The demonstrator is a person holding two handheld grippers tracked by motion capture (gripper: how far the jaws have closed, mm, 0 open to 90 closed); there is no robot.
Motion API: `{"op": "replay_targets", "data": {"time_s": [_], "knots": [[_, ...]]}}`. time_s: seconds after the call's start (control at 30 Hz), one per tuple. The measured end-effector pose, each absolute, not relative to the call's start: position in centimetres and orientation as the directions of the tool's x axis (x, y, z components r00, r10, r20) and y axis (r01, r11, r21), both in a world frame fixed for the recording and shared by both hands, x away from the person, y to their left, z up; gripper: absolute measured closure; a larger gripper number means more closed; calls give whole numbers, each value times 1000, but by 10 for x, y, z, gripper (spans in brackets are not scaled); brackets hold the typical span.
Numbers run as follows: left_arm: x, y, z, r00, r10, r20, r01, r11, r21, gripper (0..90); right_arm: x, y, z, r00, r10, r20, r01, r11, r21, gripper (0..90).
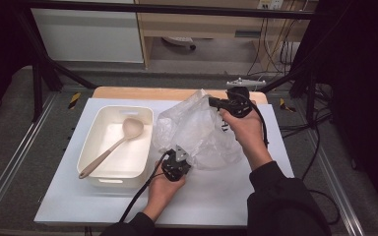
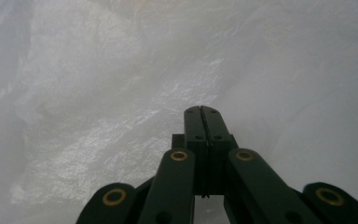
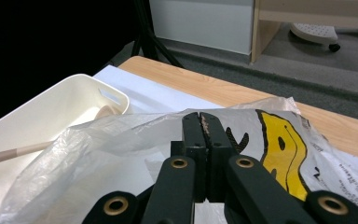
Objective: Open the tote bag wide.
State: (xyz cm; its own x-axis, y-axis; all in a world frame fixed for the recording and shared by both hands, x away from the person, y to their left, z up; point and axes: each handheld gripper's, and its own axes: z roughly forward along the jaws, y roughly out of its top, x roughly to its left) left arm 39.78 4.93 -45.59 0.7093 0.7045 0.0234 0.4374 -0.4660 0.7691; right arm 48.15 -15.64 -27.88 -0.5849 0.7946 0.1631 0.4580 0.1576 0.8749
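both grippers (image 1: 178,158) (image 1: 215,102) clamp opposite edges of the plastic bag (image 1: 197,130) beside the tub (image 1: 92,142)

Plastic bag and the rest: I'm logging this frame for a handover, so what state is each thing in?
Plastic bag: crumpled, lifted off the table, pinched at two edges.
Left gripper: shut on the bag's near edge.
Right gripper: shut on the bag's far edge.
White tub: upright, open-topped.
Spoon: lying in the tub, handle end resting on the near left rim.
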Motion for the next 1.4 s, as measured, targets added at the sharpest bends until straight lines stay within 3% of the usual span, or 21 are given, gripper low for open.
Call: {"op": "replay_targets", "data": {"time_s": [0.3, 0.77, 0.9, 1.17, 1.4], "knots": [[374, 54, -431, 726, 688, -10, 411, -423, 807, 900, 480, -153, -284, -590, 789, 170, 465, 160, 871, 900], [339, 101, -352, 767, 635, -96, 391, -343, 854, 900, 473, -146, -292, -601, 781, 170, 472, 174, 864, 900], [340, 116, -336, 742, 668, -51, 368, -344, 864, 799, 471, -145, -293, -605, 779, 166, 471, 182, 863, 900], [348, 146, -311, 649, 761, -5, 344, -287, 894, 399, 469, -145, -296, -613, 773, 163, 474, 194, 859, 900], [361, 173, -302, 596, 803, -1, 363, -269, 892, 175, 469, -144, -299, -619, 769, 161, 472, 200, 859, 900]]}}
